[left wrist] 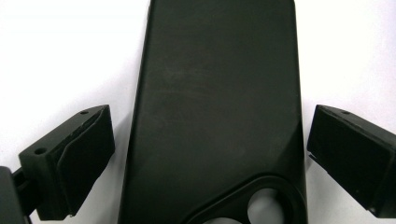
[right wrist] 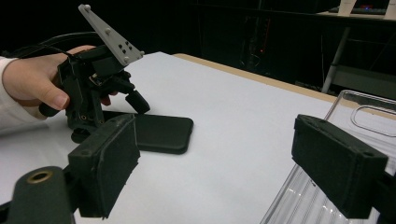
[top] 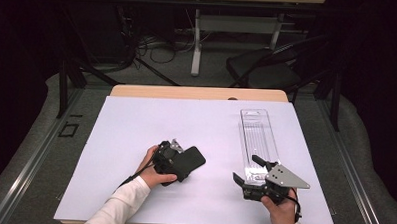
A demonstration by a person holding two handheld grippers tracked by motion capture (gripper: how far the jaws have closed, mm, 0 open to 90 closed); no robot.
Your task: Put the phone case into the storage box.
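Things on my bench [top: 135, 140]: one black phone case [top: 190, 160], one clear tray [top: 258, 139]. Case lies flat, matte, with rounded corners and a camera cutout at one end. My left gripper [left wrist: 205, 154] straddles it, jaws spread, seemingly not touching. My right gripper [right wrist: 224, 168] hangs open at the tray's near end.

Dark room, grey floor [top: 46, 111], black chair [top: 268, 69], second table [top: 239, 23]
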